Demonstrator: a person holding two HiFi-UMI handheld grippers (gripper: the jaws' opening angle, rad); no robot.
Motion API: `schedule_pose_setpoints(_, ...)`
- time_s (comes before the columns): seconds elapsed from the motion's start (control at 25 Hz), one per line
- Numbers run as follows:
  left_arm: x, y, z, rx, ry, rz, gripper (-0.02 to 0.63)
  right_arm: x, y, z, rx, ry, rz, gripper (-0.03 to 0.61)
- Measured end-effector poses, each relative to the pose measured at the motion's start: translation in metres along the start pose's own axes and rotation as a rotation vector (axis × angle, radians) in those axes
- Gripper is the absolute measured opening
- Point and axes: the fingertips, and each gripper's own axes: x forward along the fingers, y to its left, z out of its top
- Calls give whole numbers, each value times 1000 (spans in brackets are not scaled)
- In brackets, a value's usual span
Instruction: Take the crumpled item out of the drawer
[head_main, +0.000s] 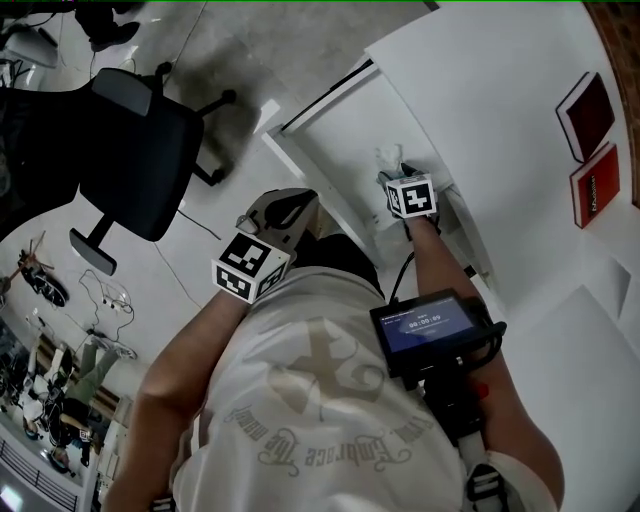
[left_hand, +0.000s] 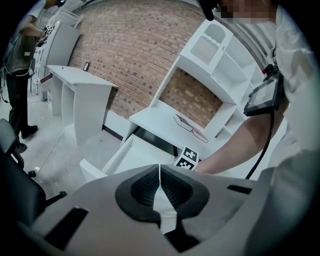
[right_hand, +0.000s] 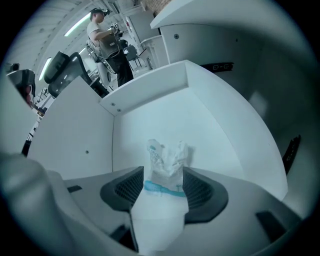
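So our right gripper (right_hand: 163, 189) is down in the drawer (right_hand: 150, 107), jaws pinched on the crumpled wrapper (right_hand: 165, 159) poking out past them. Our left gripper (left_hand: 160, 189) hangs outside, closed on nothing, so we figure the right lifts.

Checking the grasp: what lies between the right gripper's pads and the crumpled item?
Nothing. The right gripper view shows the crumpled item directly between both pads of the right gripper, pressed against each, with bare drawer floor behind it.
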Motion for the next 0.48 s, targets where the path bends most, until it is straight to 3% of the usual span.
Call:
schedule_pose_setpoints(0.24,-2,1,3,-7,12,-8,28,1,7,12,-16,6,9,244)
schedule_pose_setpoints(0.48,-1,3,8,-7,21,-6,28,7,2,6,-40,100,-31,244)
